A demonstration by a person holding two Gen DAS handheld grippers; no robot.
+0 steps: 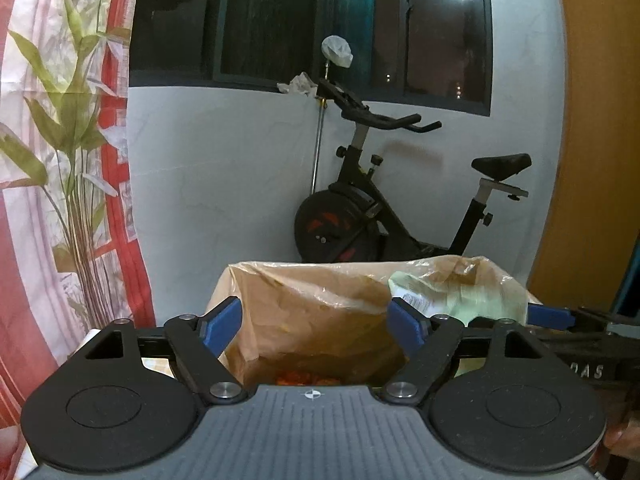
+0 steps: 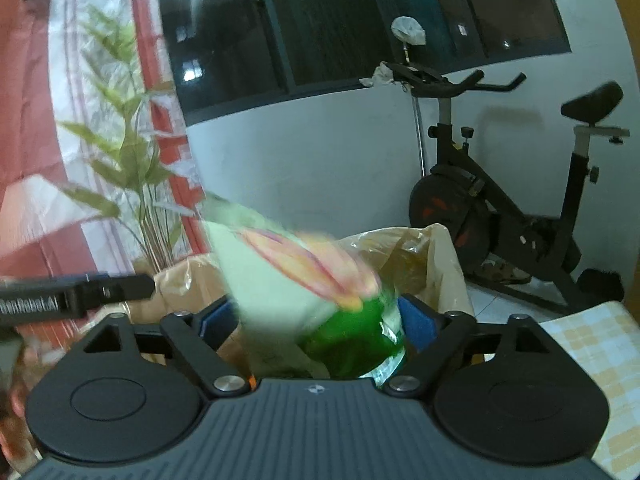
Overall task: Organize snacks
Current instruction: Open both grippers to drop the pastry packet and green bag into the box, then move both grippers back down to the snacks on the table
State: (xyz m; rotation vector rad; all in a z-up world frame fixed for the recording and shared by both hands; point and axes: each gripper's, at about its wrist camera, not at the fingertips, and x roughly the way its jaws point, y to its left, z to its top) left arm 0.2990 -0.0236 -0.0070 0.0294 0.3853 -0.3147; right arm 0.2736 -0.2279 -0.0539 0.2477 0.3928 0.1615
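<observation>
**Over the bag's mouth, a snack packet hung blurred**

Between the right gripper's [image 2: 320, 320] spread blue fingers sat a pale green snack packet [image 2: 304, 280], smeared by motion; whether the pads pressed it, I couldn't tell. Below it gaped a plastic-lined brown bag [image 1: 320, 304], orange snacks dim at its bottom. The left gripper [image 1: 320, 330] stood open and empty over it. Beyond: checked cloth [image 2: 592, 344], white wall, exercise bike [image 1: 400, 200], leaf-print curtain [image 1: 68, 160].
</observation>
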